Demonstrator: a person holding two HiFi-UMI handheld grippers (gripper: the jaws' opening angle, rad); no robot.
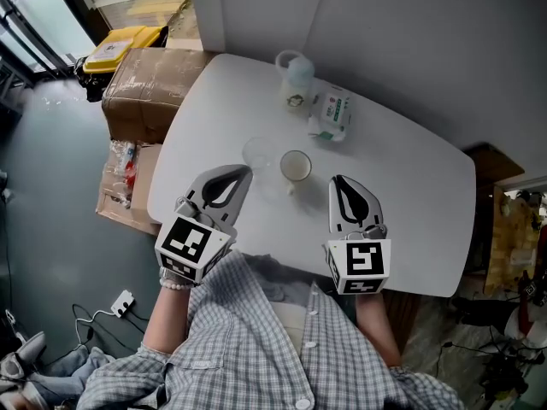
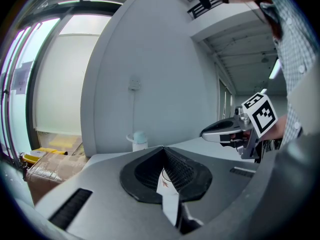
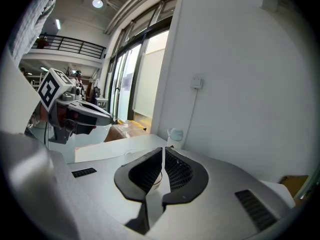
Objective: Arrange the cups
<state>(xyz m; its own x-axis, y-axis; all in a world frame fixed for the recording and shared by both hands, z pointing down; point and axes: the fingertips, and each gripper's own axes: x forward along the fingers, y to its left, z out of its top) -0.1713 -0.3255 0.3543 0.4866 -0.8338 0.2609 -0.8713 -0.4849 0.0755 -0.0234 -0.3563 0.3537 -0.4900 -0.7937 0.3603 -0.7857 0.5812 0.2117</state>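
- The left gripper's fingers (image 2: 142, 176) are pressed together at the tips, nothing caught between them; through the slit lower down only a sliver of white cup shows.
- Same story on the right: the right gripper's fingers (image 3: 140, 174) are closed to a thin line and grip nothing.
- From the head view, the left gripper (image 1: 244, 173) sits over the table's (image 1: 410, 195) near edge, left of centre, its tip pointing in at the clear cup (image 1: 258, 154) and close to it.
- The right gripper (image 1: 339, 179) sits over the near edge too, right of centre and well apart from the left one.
- The paper cup (image 1: 296, 166) stands upright, mouth up, about mid-table, just beside the clear cup on its right, ahead of and between the two gripper tips.
- Neither gripper touches a cup.
- At the far edge stands a pale bottle (image 1: 295, 79) with a handle, a green-and-white packet (image 1: 333, 114) lying just beside it.
- Off the table's left edge, a cardboard box (image 1: 145, 88) rests on the floor.
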